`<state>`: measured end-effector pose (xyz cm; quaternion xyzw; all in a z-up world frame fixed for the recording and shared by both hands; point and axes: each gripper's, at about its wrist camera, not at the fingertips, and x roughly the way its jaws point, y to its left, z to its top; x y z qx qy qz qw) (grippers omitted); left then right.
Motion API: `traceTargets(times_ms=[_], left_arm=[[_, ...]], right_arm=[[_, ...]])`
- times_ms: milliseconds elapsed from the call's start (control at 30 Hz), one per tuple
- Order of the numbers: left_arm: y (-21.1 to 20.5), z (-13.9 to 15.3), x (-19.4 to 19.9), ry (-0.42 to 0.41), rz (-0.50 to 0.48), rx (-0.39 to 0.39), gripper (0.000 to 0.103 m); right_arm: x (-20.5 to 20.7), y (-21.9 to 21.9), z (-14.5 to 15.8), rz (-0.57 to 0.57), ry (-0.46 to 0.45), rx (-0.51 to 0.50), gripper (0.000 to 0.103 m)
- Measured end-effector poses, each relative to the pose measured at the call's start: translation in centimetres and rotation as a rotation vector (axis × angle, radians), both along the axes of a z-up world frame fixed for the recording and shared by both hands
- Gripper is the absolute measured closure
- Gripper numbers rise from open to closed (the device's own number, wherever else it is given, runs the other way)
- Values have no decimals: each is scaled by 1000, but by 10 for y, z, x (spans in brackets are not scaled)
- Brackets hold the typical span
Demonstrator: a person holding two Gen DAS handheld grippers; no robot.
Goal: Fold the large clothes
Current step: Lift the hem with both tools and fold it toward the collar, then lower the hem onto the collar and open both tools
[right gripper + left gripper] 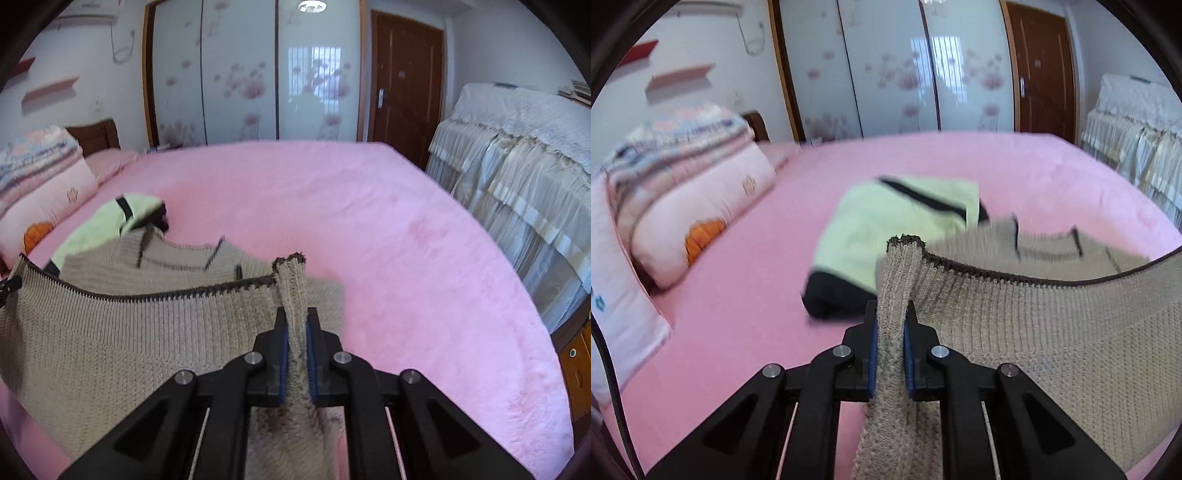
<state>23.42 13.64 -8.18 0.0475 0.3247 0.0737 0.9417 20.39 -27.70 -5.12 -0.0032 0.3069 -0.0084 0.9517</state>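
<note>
The beige ribbed knit sweater with a dark brown edge [1052,332] hangs lifted over the pink bed cover [1034,173], its brown-trimmed edge stretched sideways between the two tools while its far part with thin dark stripes lies on the bed. The left gripper [891,314] and the right gripper [294,317] each have their blue-padded jaws clamped tight on a bunched corner of that edge. Beyond the sweater lies a folded pale green garment with black trim [886,225], and past it a stack of pink folded quilts [690,192] sits at the bed's head.
</note>
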Motion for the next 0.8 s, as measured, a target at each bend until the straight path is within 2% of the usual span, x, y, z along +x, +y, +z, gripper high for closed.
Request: traceTargets(times_ms=[167,267,367,467,600,800], left_arm=[[-10,38,29,-101,30,54,94],[-18,46,60,-113,43,75,94],[-31,40,96,-108,55,110,94],[-42,20,131,-80,73,142,94],[-47,-30,175,18,106,172,94],[-39,-87,197,96,145,179,94]], right_arm=[[12,-16,33,-82,-108,24,96],[38,-26,34,-131,-120,56,96],[66,-33,23,-177,-106,77,96],[102,-37,0,-221,-60,74,96],[137,-44,-38,-261,44,107,96],[170,-49,-94,-279,191,108,95]])
